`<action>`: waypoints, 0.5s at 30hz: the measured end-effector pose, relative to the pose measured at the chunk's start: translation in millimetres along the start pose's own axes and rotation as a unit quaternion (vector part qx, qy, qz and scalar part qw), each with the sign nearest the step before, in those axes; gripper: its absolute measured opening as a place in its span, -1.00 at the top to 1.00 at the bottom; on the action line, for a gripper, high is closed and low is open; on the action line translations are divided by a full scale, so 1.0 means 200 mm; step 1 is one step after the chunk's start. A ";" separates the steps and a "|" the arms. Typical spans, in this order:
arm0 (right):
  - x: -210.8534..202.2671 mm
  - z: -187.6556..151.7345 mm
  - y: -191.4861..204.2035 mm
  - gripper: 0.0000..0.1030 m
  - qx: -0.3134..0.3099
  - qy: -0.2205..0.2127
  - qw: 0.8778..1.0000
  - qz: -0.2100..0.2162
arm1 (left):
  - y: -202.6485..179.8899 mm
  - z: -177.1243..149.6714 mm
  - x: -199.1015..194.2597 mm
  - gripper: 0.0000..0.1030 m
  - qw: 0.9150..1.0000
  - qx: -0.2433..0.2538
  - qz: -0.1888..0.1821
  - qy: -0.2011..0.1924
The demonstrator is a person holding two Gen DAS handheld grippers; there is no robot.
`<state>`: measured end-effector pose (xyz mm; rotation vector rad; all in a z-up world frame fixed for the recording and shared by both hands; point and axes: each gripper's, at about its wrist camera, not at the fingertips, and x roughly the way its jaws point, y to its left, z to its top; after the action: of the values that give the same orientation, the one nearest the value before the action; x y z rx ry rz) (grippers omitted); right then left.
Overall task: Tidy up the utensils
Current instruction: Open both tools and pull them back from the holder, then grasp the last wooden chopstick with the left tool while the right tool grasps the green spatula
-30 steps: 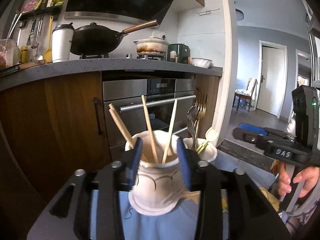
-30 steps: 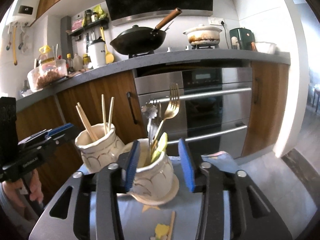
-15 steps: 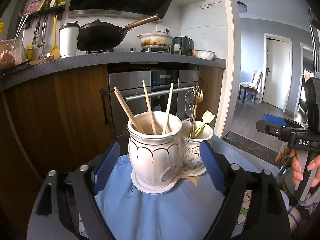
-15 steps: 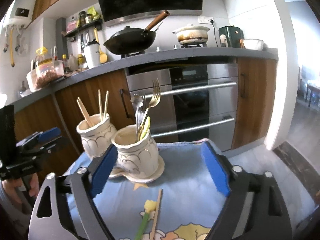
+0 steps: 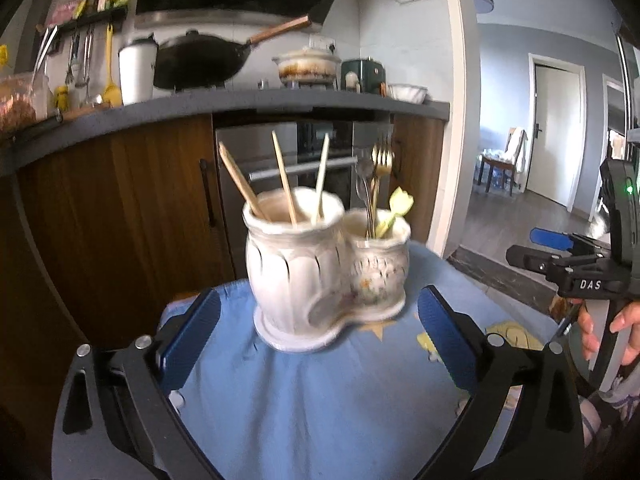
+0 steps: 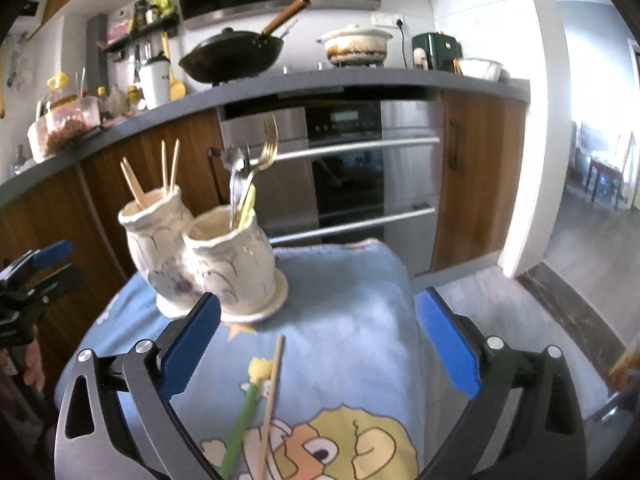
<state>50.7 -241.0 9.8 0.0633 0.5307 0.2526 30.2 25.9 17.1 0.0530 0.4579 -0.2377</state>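
both grippers (image 5: pixel 318 322) (image 6: pixel 318 330) now back off the holder (image 5: pixel 320 264), jaws opening, empty; loose chopstick (image 6: pixel 270 396), perhaps spoon, right view only

A black wok (image 6: pixel 232 56) with a wooden handle is sitting on the hob, beside a stained white casserole (image 6: pixel 354 46). A dark green appliance (image 6: pixel 438 50), possibly a kettle, is standing just right of it on the grey countertop (image 6: pixel 360 80). A white tumbler (image 5: pixel 136 70) is standing left of the wok. Below, a steel oven (image 6: pixel 344 168) is showing two bar handles between wooden cabinets (image 5: pixel 112 208). A white door (image 5: pixel 554 132) is standing in the far room.
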 end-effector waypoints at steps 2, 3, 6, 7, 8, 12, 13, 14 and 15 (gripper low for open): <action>0.01 -0.02 0.00 -0.90 -0.005 0.011 1.000 -0.001 | 0.00 -0.05 0.03 -0.89 1.000 -0.007 -0.007 0.019; 0.03 -0.04 0.00 -0.90 -0.008 0.021 1.000 -0.001 | -0.01 -0.08 0.05 -0.89 0.999 -0.010 -0.009 0.031; 0.06 -0.09 0.02 -0.90 -0.018 0.044 0.999 0.000 | -0.02 -0.14 0.09 -0.89 0.998 -0.011 -0.011 0.058; 0.07 -0.10 0.02 -0.90 -0.022 0.050 0.998 0.002 | -0.02 -0.16 0.10 -0.89 0.998 -0.010 -0.010 0.067; 0.09 -0.12 0.03 -0.90 -0.027 0.059 0.998 0.003 | -0.03 -0.17 0.12 -0.89 0.997 -0.008 -0.010 0.073; 0.15 -0.17 0.06 -0.90 -0.049 0.096 0.994 0.000 | -0.04 -0.21 0.15 -0.89 0.996 -0.006 -0.015 0.092; 0.16 -0.18 0.07 -0.90 -0.054 0.107 0.993 0.000 | -0.05 -0.22 0.16 -0.89 0.995 -0.003 -0.017 0.094; 0.18 -0.19 0.08 -0.90 -0.059 0.116 0.992 0.000 | -0.05 -0.23 0.17 -0.89 0.995 -0.002 -0.017 0.097; 0.20 -0.21 0.09 -0.90 -0.063 0.125 0.990 0.000 | -0.05 -0.23 0.17 -0.89 0.995 -0.001 -0.018 0.099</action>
<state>58.4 -214.4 -42.8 -0.0920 0.7625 0.2943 37.6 13.4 -39.9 0.0672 0.6567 -0.2681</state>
